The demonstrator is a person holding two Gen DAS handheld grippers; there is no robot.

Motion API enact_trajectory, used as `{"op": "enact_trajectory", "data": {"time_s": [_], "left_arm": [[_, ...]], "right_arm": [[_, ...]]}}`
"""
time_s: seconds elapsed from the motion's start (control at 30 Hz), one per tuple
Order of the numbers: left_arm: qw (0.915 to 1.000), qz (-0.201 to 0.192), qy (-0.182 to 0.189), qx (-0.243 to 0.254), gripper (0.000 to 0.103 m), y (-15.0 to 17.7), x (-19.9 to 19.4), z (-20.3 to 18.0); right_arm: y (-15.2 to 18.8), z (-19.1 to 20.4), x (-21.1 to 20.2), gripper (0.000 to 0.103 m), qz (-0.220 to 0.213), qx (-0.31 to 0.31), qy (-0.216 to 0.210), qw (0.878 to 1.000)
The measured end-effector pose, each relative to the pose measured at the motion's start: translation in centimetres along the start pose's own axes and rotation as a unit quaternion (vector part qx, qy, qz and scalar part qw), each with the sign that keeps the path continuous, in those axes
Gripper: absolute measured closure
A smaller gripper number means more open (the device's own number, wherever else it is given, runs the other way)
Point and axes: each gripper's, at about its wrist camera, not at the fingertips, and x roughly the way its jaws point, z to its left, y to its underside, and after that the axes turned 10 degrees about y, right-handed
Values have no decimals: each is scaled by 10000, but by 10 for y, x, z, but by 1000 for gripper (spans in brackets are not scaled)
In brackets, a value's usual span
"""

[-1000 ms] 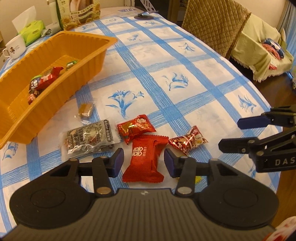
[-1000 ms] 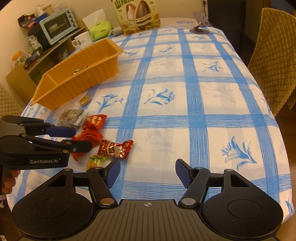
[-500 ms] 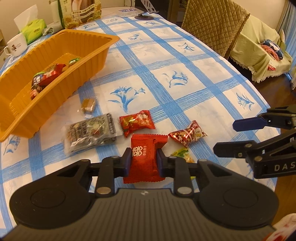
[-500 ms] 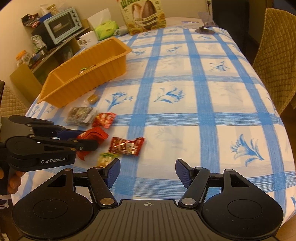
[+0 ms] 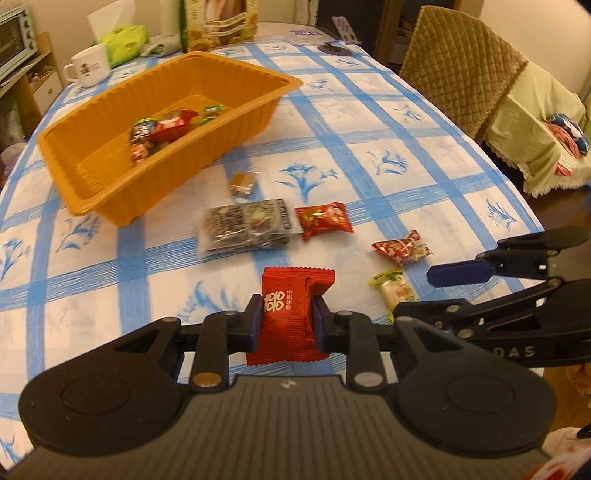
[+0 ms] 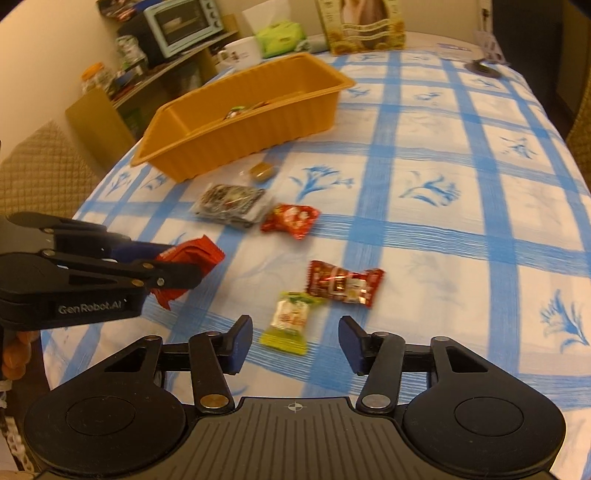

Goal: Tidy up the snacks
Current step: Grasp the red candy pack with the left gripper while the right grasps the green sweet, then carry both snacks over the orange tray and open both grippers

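Observation:
My left gripper is shut on a red snack packet and holds it above the tablecloth; it also shows in the right wrist view. My right gripper is open and empty, just above a green-yellow candy. An orange basket with several snacks inside stands at the far left. On the cloth lie a dark clear packet, a red candy, a red-gold candy and a small brown sweet.
A white mug, a green tissue box and a snack carton stand at the table's far end. A padded chair is on the right. The table edge runs close on the right.
My left gripper closed on the red packet and lifted it off the cloth. The right gripper moved forward over the green-yellow candy, still open.

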Motion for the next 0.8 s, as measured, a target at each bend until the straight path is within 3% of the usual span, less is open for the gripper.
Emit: {"op": "enact_trajectory", "data": {"time_s": [0.5, 0.8], "left_arm": [[9989, -126, -284, -344, 78, 13, -21, 18], [9990, -156, -272, -320, 78, 10, -21, 15]], "right_arm": [[-4, 29, 20, 80, -90, -713, 510, 9961], [-3, 31, 21, 81, -95, -864, 490, 9950]]}}
